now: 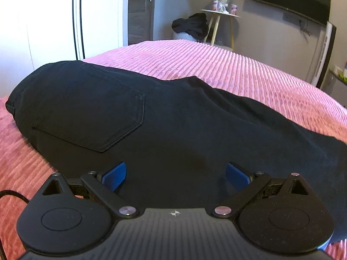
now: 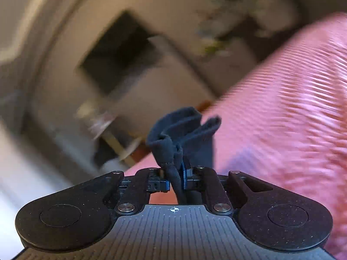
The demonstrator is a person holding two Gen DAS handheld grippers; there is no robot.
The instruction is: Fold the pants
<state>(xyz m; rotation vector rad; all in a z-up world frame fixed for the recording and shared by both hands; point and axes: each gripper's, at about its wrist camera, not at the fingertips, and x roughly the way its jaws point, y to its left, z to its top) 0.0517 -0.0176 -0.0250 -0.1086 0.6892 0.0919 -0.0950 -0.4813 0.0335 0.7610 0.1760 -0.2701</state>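
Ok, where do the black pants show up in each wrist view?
Left wrist: the black pants lie across the middle, back pocket up, under the open left gripper.
Right wrist: only a bunched edge, pinched in the right gripper.
Shared landmark: the pink ribbed bedspread.

Black pants [image 1: 164,117] with tonal pocket stitching, pink ribbed bedspread [image 1: 227,69], black gripper bodies with blue pads [image 1: 115,174], grey wall [image 1: 260,32], white wardrobe door [image 1: 43,21].
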